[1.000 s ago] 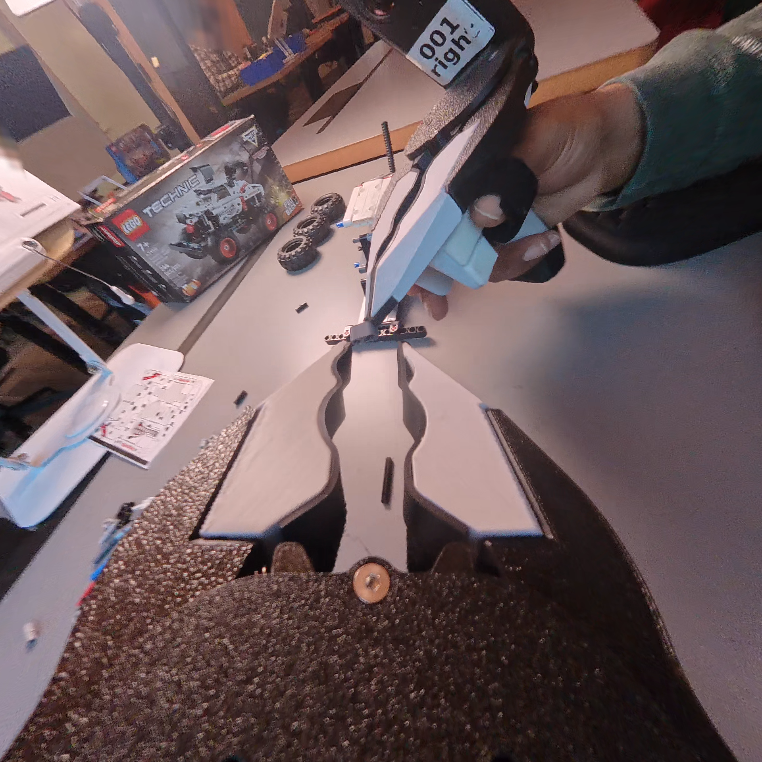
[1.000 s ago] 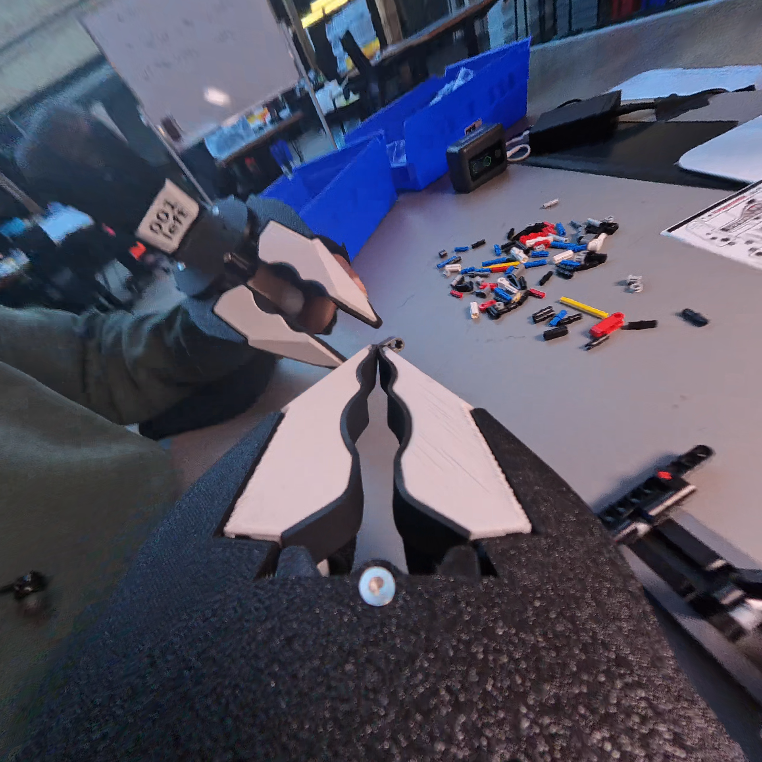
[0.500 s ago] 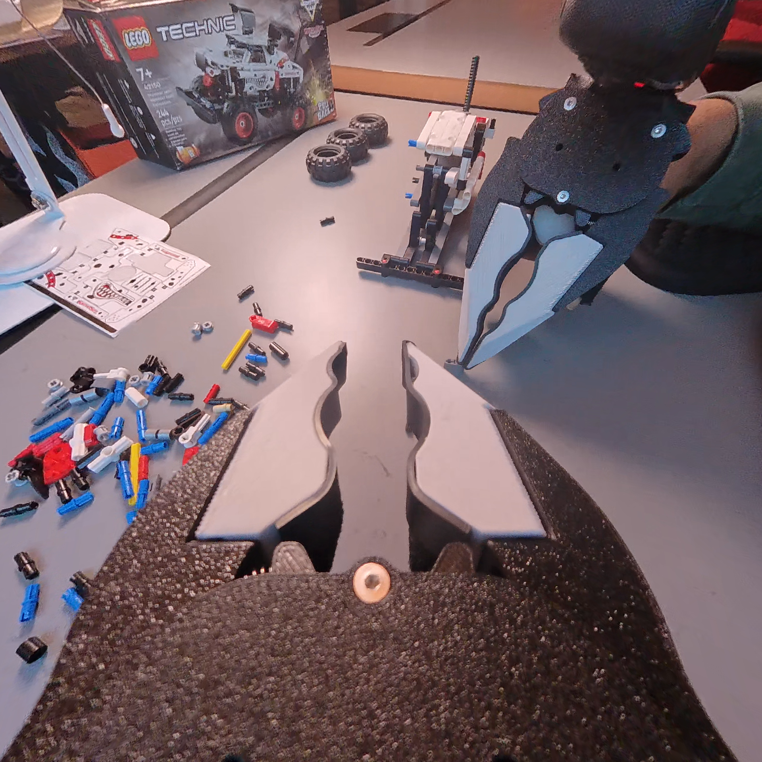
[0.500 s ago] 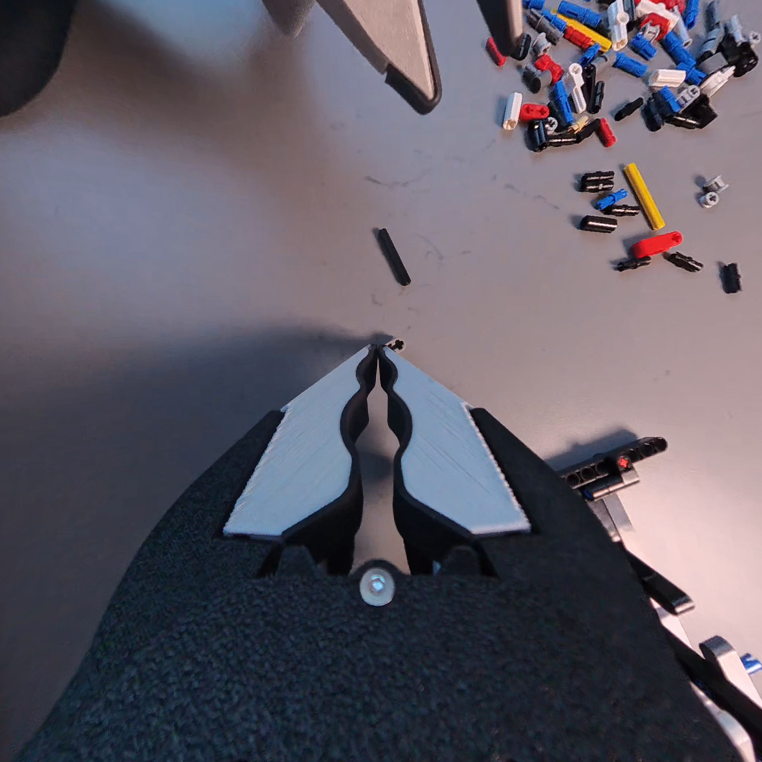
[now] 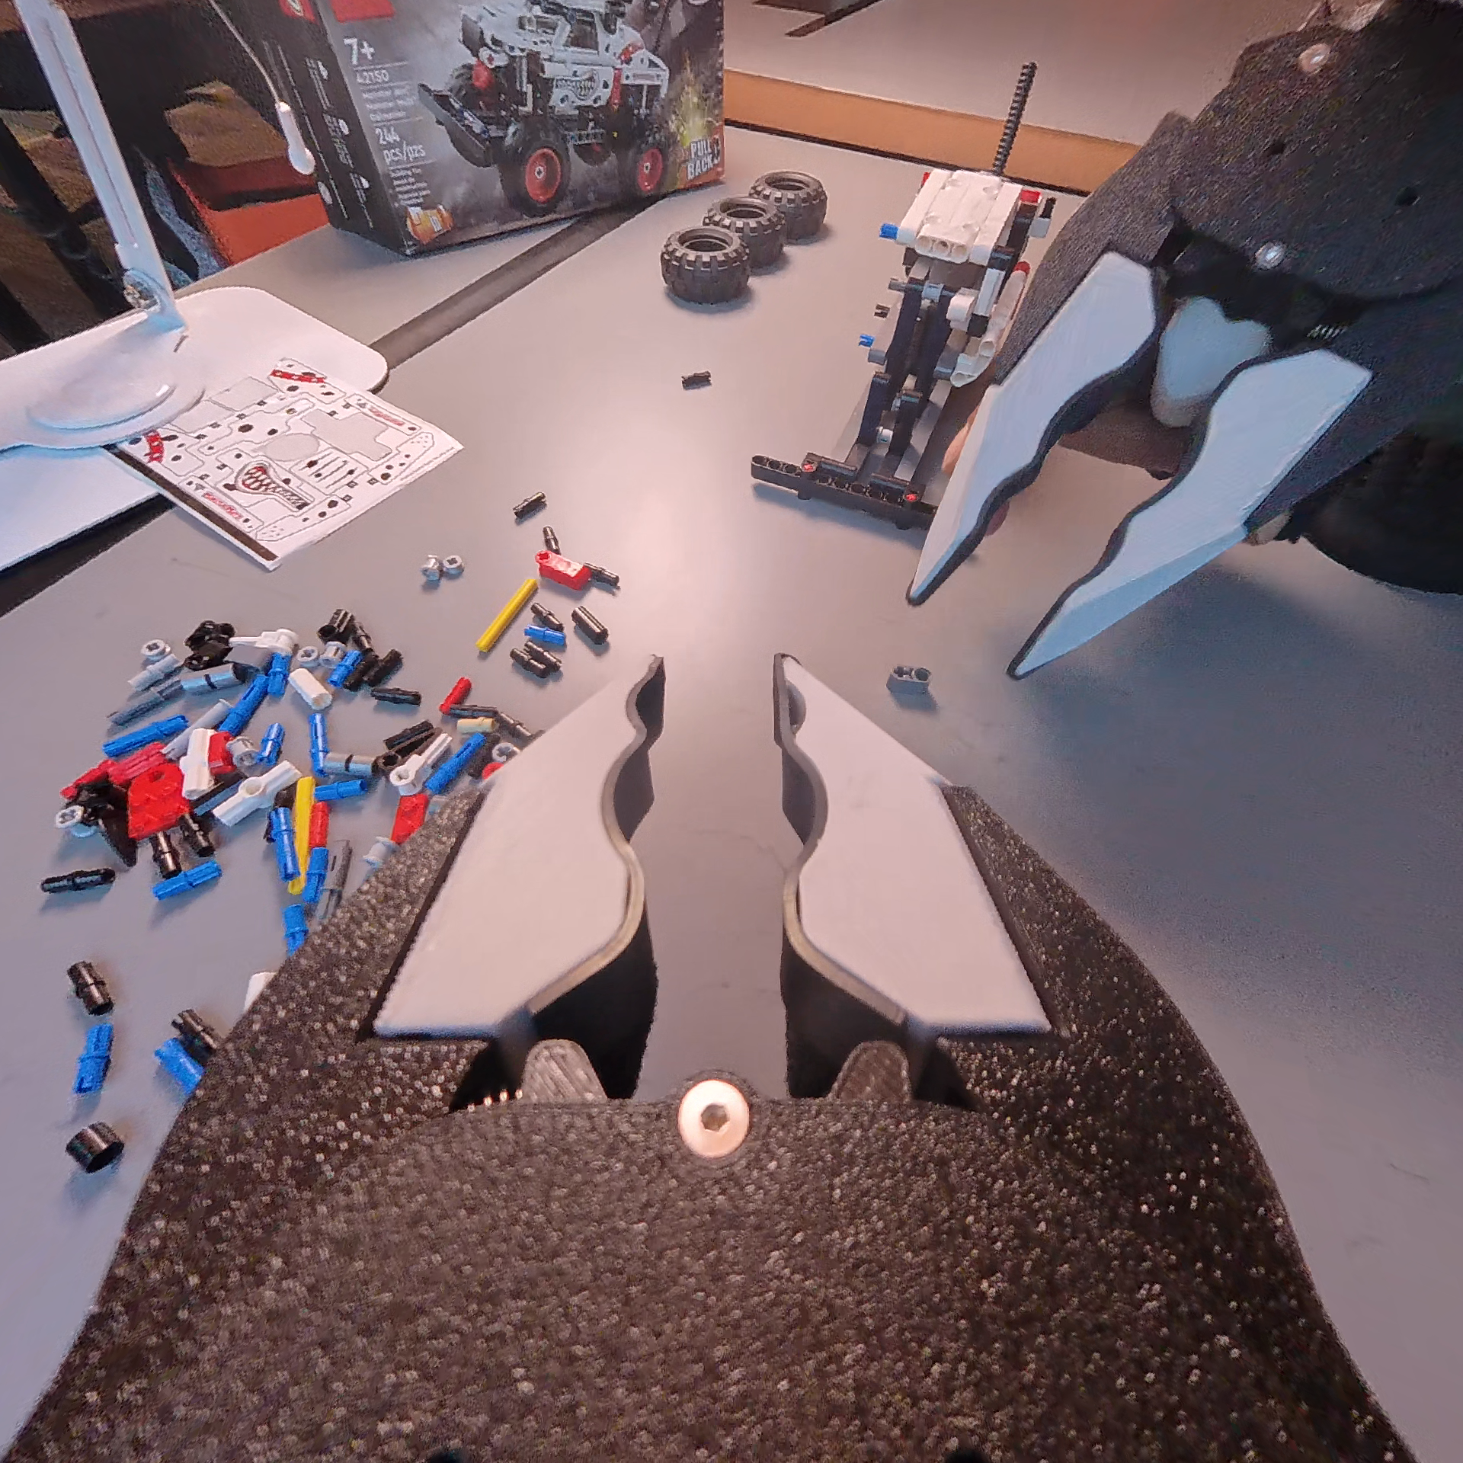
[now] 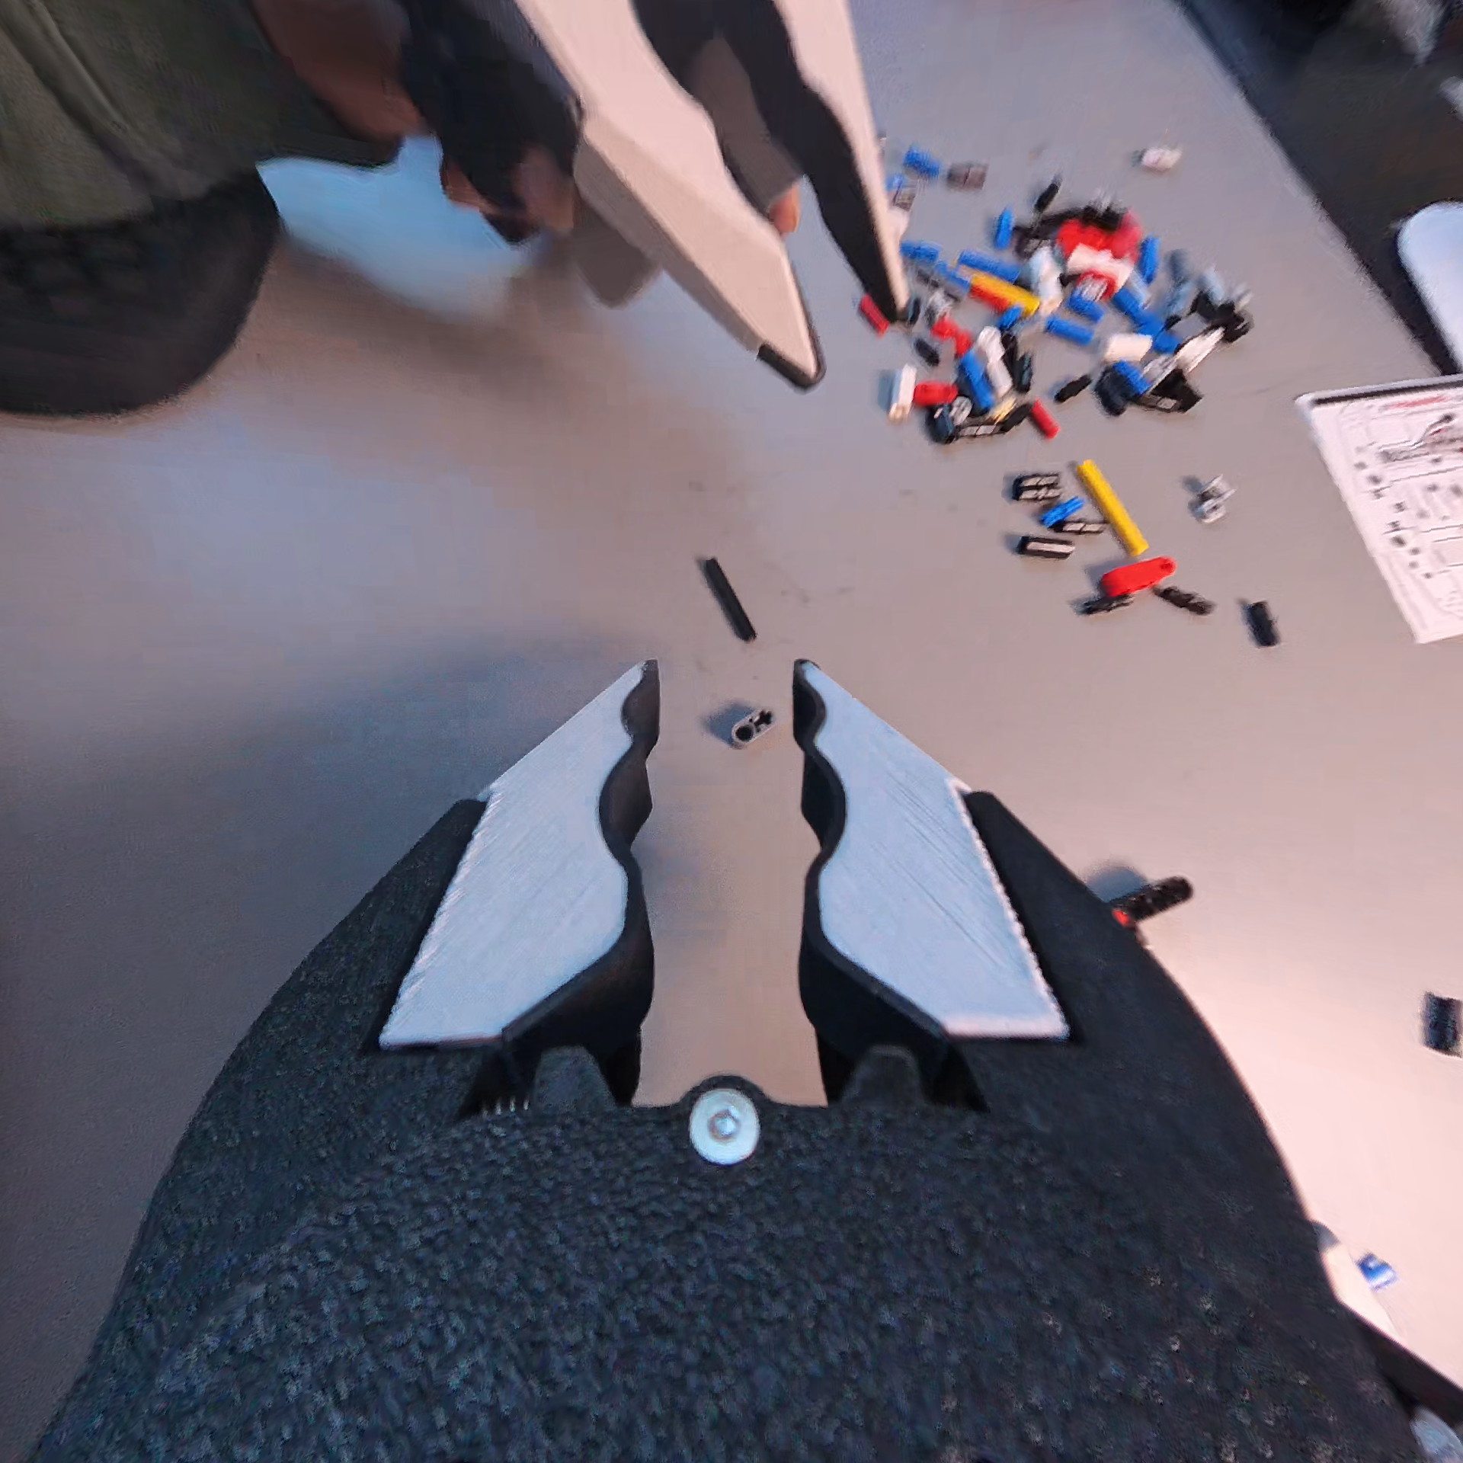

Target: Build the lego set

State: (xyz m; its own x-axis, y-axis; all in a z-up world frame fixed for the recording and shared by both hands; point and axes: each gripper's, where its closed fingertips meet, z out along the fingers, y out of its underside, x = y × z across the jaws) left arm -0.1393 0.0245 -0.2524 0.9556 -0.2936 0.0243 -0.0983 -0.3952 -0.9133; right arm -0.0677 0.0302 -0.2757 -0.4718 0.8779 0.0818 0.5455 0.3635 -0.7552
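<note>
A small grey connector piece (image 6: pixel 744 724) lies on the grey table between the open fingers of my right gripper (image 6: pixel 726 669), not held. It also shows in the left wrist view (image 5: pixel 909 679), just below the right gripper (image 5: pixel 966 633). A black axle (image 6: pixel 728 599) lies just beyond it. My left gripper (image 5: pixel 719 665) is open and empty above bare table; in the right wrist view it (image 6: pixel 847 340) hovers at the edge of the pile of loose pieces (image 6: pixel 1053 317). The partly built white and black model (image 5: pixel 942 317) stands behind the right gripper.
Three black tyres (image 5: pixel 744 229) and the set's box (image 5: pixel 514 119) sit at the back. A printed sheet (image 5: pixel 293 459) and a white lamp base (image 5: pixel 119 372) are at the left. The loose pieces (image 5: pixel 277 752), with a yellow axle (image 5: pixel 507 613), spread left of my left gripper. Some 8 centimeters of space lies between my two pairs of fingers.
My right gripper was shut on the small grey piece; it has opened and the piece now lies on the table. Both grippers have shifted a little over the table.
</note>
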